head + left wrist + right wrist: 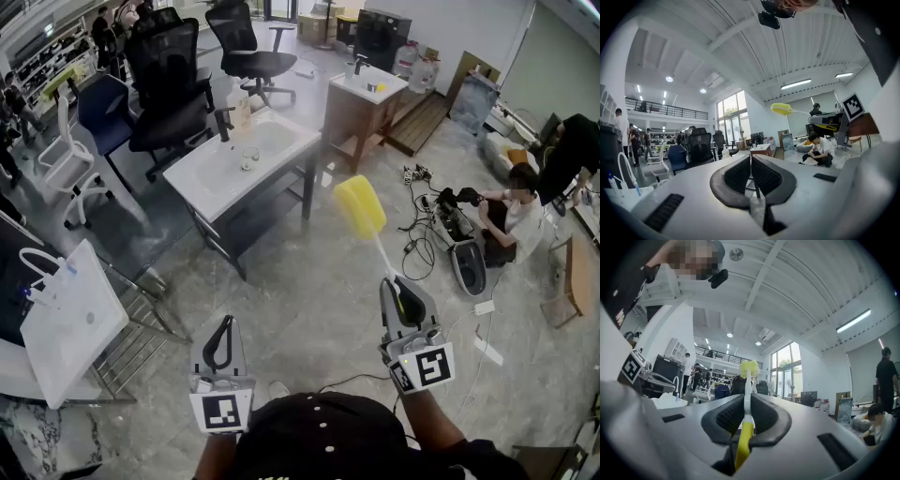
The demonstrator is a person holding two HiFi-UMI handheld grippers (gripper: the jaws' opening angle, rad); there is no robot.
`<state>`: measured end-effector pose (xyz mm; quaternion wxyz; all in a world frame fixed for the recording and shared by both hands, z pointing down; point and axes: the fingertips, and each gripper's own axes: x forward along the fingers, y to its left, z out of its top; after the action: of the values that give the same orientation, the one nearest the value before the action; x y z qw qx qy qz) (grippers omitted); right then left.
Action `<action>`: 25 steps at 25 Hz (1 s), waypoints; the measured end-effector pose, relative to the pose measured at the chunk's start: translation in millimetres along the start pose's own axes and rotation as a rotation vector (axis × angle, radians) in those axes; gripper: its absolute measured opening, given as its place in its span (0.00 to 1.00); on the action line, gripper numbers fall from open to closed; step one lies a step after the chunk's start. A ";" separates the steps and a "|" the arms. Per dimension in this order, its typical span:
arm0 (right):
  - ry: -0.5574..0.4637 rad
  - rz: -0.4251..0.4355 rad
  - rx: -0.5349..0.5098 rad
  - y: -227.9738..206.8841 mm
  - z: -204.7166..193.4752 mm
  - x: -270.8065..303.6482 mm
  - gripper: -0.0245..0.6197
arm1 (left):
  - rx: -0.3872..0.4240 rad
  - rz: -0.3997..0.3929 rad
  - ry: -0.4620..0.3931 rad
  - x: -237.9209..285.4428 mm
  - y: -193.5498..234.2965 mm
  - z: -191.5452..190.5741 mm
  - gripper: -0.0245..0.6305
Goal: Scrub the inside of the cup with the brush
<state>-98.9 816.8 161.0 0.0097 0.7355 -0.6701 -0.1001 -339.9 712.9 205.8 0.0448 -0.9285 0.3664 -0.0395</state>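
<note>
At 8 o'clock in the head view a white basin (70, 323) stands tilted, just beside a wire rack (141, 342). Above it, near 10 o'clock, are a white chair (66, 164) and black chairs (169, 75).

The left gripper (226, 323) is low at 7 o'clock, over the grey floor (309, 291). In the left gripper view it (751, 161) is clenched: the two dark pads meet along one line and nothing is between them.

At 11 o'clock stands a sink table (202, 178) with a white top. Some small clear things (248, 159) lie in its bowl, too small to tell whether one is the cup. Further back, near 12 o'clock, is a wooden cabinet (361, 117) with its own white sink.

The right gripper (394, 286) is at 5 o'clock and grasps the brush (360, 206) by the handle. The thin white stem goes from the jaws toward 11 o'clock and ends in a yellow sponge head, which is in the air – well apart from the sink table. In the right gripper view the gripper (747, 404) has its pads pressed on both sides of the brush (748, 369), and the yellow end of the handle goes back behind the pads.

At 3 o'clock a person (511, 220) crouches on the floor, with black cables (417, 206) just beside – near a dark device
</note>
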 end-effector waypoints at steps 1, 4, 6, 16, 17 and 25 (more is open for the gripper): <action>0.000 0.000 0.000 0.1 0.2 0.7 0.11 | -0.003 0.000 0.002 0.5 0.4 0.0 0.08; 0.001 0.001 -0.001 0.8 0.3 2.8 0.11 | -0.004 0.000 0.001 2.3 2.0 0.7 0.08; 0.004 0.002 -0.003 2.7 -0.7 4.5 0.11 | -0.003 0.001 -0.003 2.7 4.1 0.0 0.08; -0.001 -0.018 0.017 30.6 -4.8 8.3 0.11 | -0.011 -0.037 0.005 -4.4 25.6 -13.8 0.08; 0.001 -0.025 0.019 33.6 -6.5 7.5 0.11 | -0.012 -0.044 0.002 -5.2 27.3 -14.8 0.08; 0.036 -0.041 0.042 43.1 -21.8 14.4 0.11 | -0.016 -0.058 0.029 -4.5 42.3 -29.2 0.08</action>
<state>-136.6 795.5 186.8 0.0044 0.7509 -0.6564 -0.0730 -374.9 683.7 229.8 0.0307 -0.9385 0.3401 -0.0510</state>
